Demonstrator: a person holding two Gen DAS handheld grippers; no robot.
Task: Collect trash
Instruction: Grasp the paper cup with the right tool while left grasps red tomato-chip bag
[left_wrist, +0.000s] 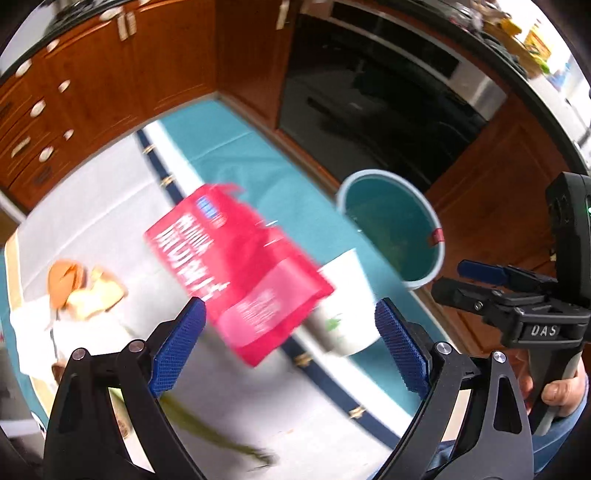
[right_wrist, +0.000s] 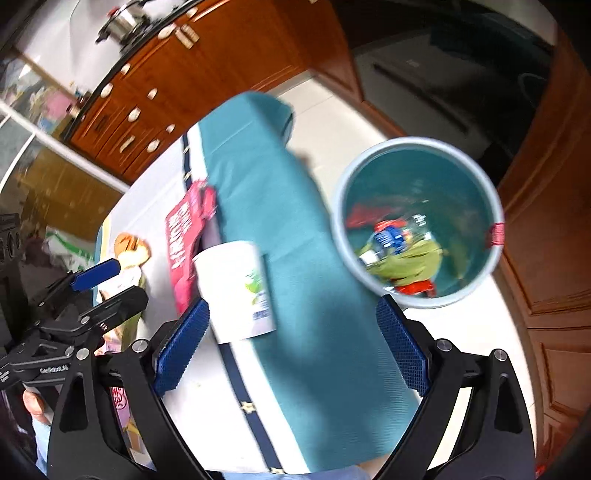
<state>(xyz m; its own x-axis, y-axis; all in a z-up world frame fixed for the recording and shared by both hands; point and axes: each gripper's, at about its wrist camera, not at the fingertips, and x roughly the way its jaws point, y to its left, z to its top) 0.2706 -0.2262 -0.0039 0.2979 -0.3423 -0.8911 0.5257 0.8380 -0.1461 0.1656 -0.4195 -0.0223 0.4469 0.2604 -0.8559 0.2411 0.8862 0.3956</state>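
Note:
A red packet (left_wrist: 236, 269) with white lettering lies on the white tablecloth, and a white paper cup (left_wrist: 343, 306) stands beside it near the table edge. My left gripper (left_wrist: 291, 347) hovers above them, open, with nothing between its blue pads. In the right wrist view the cup (right_wrist: 236, 288) and the red packet (right_wrist: 184, 240) lie just beyond my right gripper (right_wrist: 291, 347), which is open and holds nothing. A teal bin (right_wrist: 461, 177) stands on the floor beside the table with wrappers and green scraps inside. Each gripper shows in the other's view: left gripper (right_wrist: 107, 291), right gripper (left_wrist: 469, 282).
Orange and yellow peel scraps (left_wrist: 81, 288) lie on a white napkin (left_wrist: 33, 332) at the left. A green stalk (left_wrist: 207, 432) lies near my left fingers. The table (left_wrist: 110, 206) has a navy border and teal overhang. Wooden cabinets (left_wrist: 110, 74) and an oven (left_wrist: 369, 103) stand behind.

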